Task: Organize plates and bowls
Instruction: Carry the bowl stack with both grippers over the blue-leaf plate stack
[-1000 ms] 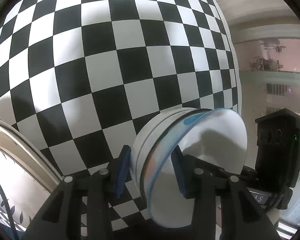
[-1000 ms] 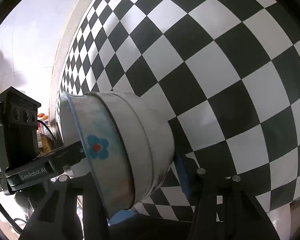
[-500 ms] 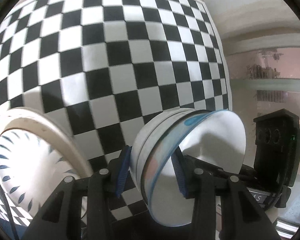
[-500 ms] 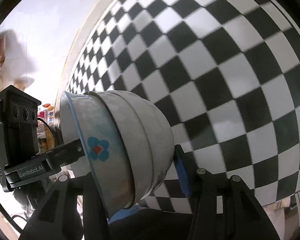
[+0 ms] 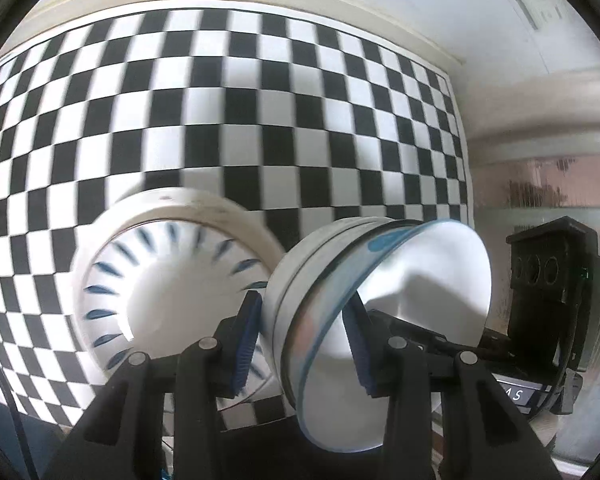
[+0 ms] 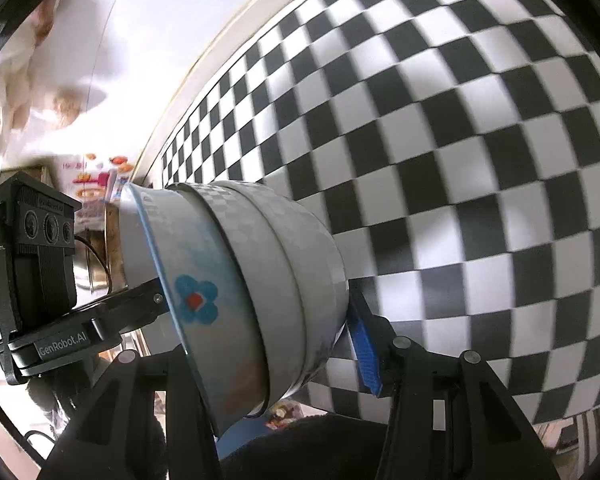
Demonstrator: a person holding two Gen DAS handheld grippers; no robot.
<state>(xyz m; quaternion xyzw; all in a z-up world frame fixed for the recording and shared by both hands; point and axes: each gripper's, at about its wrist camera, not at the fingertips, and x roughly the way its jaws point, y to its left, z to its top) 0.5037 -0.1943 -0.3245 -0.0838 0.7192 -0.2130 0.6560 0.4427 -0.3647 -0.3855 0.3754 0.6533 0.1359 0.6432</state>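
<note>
1. Checkered black-and-white counter (image 5: 236,128) filled most of both wrist views, bordered by a pale wall edge.
2. Held in the left hand-held gripper (image 5: 304,344): stacked bowls (image 5: 380,304), tipped on their side, rim pinched between the blue pads (image 5: 246,344), one pad outside against the bowl wall and one inside the cavity.
3. Showed a white interior, a blue rim line and a blue blot near the lip of the stacked bowls.
4. Sat just beside the stacked bowls, toward their base side: a white plate (image 5: 172,280) ringed with blue dashes, resting on the counter and partly hidden behind them.
5. Clamped the same stacked bowls (image 6: 252,280) from the opposite side with the right hand-held gripper (image 6: 284,344), blue pad (image 6: 364,356) pressed at the base end.
6. Carried a blue flower with a red centre (image 6: 196,300) on the outer wall of the stacked bowls.
7. Appeared beyond the mouth of the stacked bowls in each view: the other gripper's black camera block (image 6: 36,256).
</note>
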